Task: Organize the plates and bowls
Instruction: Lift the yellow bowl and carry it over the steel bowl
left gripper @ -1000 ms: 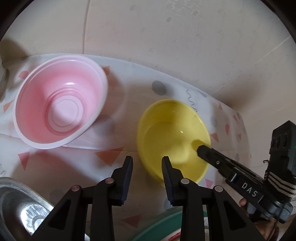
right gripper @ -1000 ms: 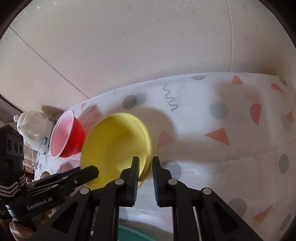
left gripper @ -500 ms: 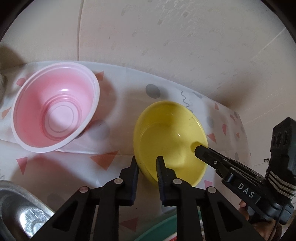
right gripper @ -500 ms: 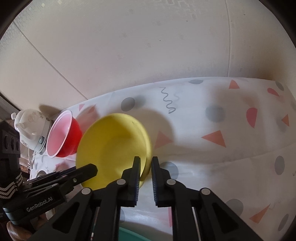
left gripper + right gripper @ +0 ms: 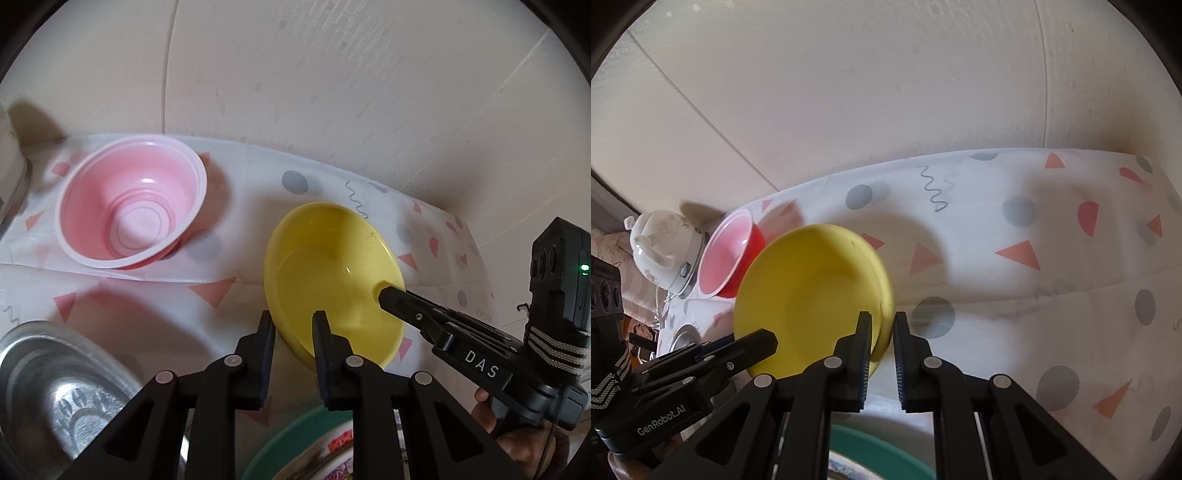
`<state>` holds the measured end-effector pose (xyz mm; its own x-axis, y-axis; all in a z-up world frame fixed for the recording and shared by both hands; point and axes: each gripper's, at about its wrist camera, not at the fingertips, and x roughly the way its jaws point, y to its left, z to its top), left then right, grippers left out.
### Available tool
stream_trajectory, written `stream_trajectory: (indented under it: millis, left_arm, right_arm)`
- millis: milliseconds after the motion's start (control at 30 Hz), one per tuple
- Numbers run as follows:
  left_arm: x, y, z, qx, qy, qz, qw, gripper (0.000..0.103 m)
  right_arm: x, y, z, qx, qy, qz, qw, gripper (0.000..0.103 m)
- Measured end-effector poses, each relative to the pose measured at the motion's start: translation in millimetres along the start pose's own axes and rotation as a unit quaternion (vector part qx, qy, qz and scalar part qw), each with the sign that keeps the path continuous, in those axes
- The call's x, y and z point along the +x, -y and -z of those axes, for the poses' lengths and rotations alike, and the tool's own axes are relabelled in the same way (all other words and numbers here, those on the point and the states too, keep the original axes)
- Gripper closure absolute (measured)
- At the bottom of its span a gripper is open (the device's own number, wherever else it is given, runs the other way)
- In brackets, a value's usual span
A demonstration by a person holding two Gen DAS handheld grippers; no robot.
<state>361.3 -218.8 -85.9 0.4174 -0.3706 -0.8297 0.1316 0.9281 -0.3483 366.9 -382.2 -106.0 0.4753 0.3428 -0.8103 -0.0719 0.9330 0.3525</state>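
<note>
A yellow bowl [image 5: 332, 280] is held tilted above the patterned tablecloth, gripped on two sides. My left gripper [image 5: 293, 334] is shut on its near-left rim. My right gripper [image 5: 881, 334] is shut on its right rim; it also shows in the left wrist view [image 5: 384, 291], reaching into the bowl from the right. The yellow bowl fills the lower middle of the right wrist view [image 5: 812, 295]. A pink bowl [image 5: 133, 214] stands upright on the cloth to the left, red outside in the right wrist view [image 5: 729, 254].
A metal bowl [image 5: 55, 387] sits at the near left. A green plate [image 5: 295, 439] with a patterned plate on it lies below the grippers. A white lidded pot [image 5: 661, 247] stands behind the pink bowl. The wall rises close behind the table.
My left gripper has closed from open onto the yellow bowl's rim. The bowl, held on both sides, has risen and tilted a little.
</note>
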Motion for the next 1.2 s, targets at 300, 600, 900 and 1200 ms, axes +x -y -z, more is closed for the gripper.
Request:
stream_trajectory:
  millis: [300, 600, 900, 1200]
  left_arm:
    - [-32, -2, 13, 0.01, 0.034, 0.002, 0.9994, 0.083]
    - [-73, -26, 37, -0.008, 0.064, 0.004, 0.9979, 0.083]
    - [-117, -62, 64, -0.027, 0.088, -0.001, 0.9957, 0.082]
    - [-139, -103, 96, -0.065, 0.098, -0.013, 0.993, 0.082]
  right_arm:
    - [-21, -20, 6, -0.02, 0.017, -0.011, 1.0, 0.092]
    - [-37, -52, 19, -0.053, 0.02, -0.032, 0.998, 0.092]
    - [-36, -97, 32, -0.087, 0.014, -0.055, 0.995, 0.092]
    - [-20, -142, 52, -0.128, -0.008, -0.076, 0.989, 0.092]
